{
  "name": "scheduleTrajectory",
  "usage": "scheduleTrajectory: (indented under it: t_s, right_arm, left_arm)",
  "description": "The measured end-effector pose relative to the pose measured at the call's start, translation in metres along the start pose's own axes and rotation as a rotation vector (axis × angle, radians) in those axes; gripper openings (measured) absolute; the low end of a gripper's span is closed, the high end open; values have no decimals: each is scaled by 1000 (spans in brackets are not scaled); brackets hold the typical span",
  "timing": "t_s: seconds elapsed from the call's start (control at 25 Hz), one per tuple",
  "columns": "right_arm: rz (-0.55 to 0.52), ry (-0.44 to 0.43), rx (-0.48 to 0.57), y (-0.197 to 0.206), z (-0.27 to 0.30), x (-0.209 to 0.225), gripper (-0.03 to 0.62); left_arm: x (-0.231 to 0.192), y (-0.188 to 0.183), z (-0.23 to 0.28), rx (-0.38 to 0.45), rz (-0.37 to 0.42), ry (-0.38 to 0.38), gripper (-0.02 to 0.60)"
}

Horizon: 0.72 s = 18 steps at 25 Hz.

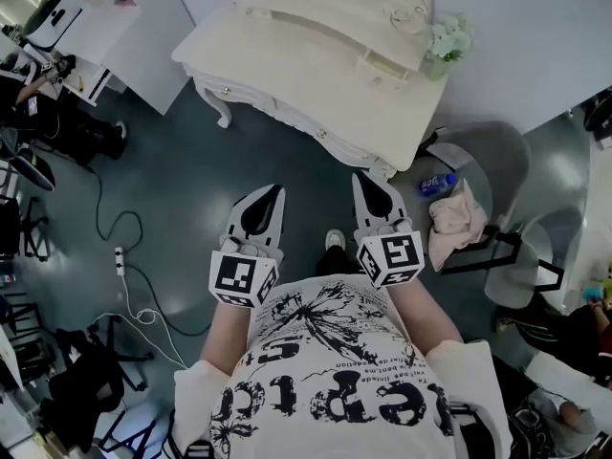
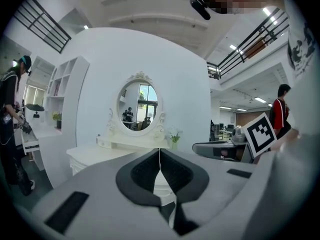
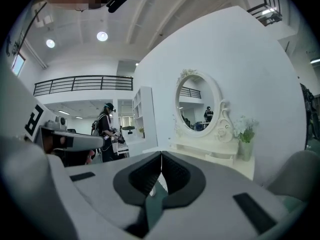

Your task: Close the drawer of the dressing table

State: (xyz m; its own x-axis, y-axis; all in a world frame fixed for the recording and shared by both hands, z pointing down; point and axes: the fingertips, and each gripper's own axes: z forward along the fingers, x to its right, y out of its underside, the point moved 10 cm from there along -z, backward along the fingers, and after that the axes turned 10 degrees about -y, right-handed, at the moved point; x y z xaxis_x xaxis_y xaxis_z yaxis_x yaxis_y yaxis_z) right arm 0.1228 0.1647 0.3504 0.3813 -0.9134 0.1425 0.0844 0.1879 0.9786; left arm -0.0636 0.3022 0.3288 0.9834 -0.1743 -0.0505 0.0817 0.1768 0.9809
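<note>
Both claws are closed and hold nothing. The left gripper has its dark pads meeting along a thin line at the tips in its own view. The right gripper shows the same closed seam. They sit side by side, near each other, both pointing the same way, with a black-and-white marker cube at the back of the left one. A white shoe shows on the dark floor between them.

Ahead of both tips, well apart across bare floor, stands the cream-white ornate dressing table with curved legs. Its drawer front with small round knobs faces the grippers; from the head view I cannot tell how far it stands out. In the gripper views the table's oval carved-frame mirror rises beyond the tips, and a small vase of pale flowers stands on the top to its right.

To the right of the right gripper is a grey round-backed chair with a pale pink cloth on it and a blue bottle beside the cloth. To the left of the left gripper, a white power strip with its cable lies on the floor.
</note>
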Motion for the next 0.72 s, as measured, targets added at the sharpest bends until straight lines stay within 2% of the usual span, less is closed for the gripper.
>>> scheduleTrajectory:
  t_s: [0.36,0.52,0.72]
  right_arm:
    - [6,-2,-16,-21,57,119,17]
    - [29,42,-31,-21,73,155,17]
    - [40,95,-39,-18,97,177,17]
  left_arm:
    - [4,-29,130,29,1,-48,20]
    - [9,-25,173,-11,5,-7,20]
    - [-3,-23,221,-36,5,68,20]
